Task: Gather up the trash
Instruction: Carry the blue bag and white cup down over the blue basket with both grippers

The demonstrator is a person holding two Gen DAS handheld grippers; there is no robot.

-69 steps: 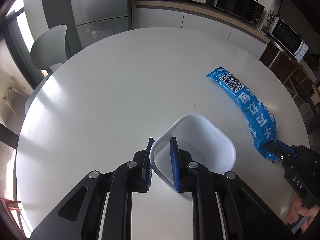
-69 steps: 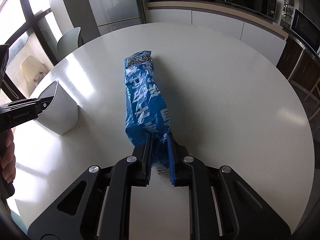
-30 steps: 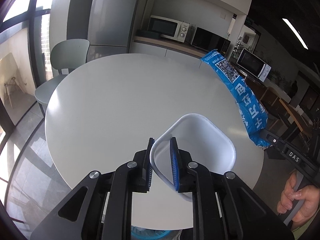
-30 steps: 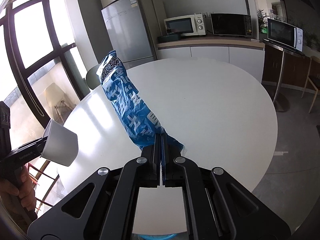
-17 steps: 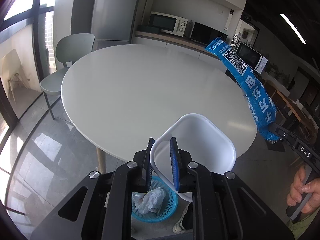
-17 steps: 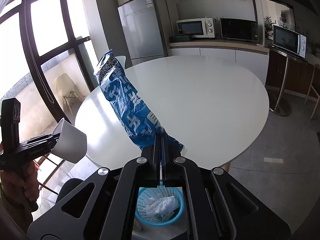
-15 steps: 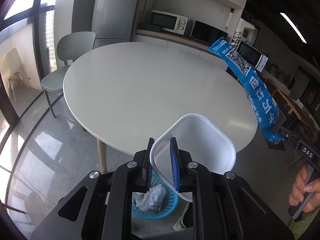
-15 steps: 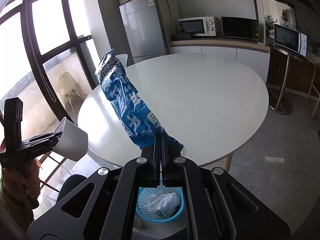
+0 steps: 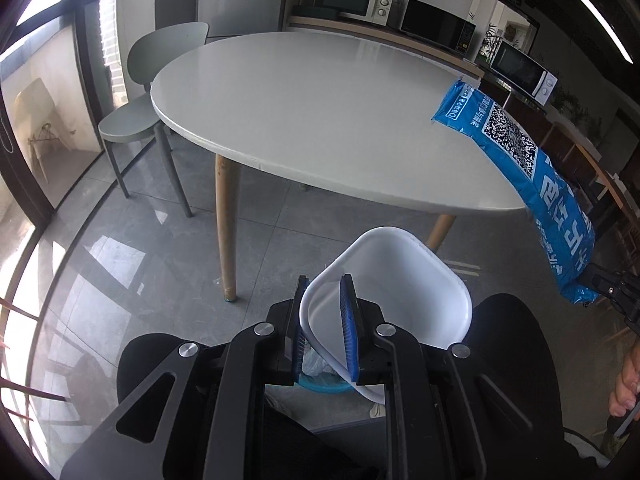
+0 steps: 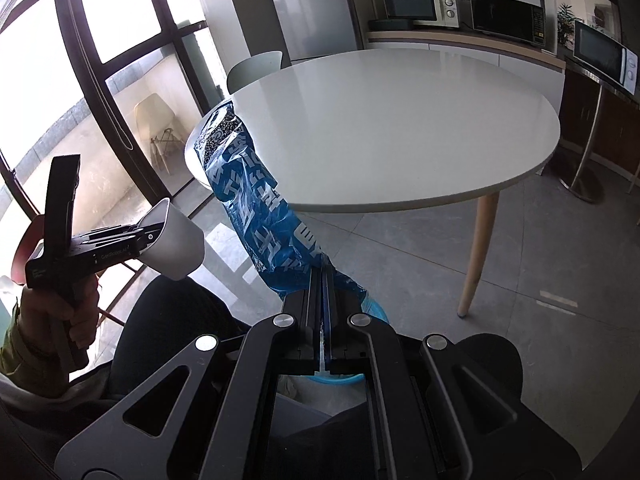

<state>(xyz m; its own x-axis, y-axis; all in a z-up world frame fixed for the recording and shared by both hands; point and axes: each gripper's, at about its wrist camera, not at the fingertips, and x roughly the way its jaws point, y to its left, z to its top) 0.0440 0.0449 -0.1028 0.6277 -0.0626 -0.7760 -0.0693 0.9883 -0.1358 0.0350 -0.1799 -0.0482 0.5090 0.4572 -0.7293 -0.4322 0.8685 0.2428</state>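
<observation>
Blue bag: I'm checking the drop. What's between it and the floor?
In the right wrist view, a blue bin sits under the bag, mostly hidden by the claw.

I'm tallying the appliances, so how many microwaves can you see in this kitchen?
3. A white microwave and a black microwave sit side by side on the back counter; another white microwave stands on the right-hand counter. More may be hidden beyond the frame.

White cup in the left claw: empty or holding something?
Empty: the left wrist view looks straight into the white cup, and its inside is bare white.
</observation>
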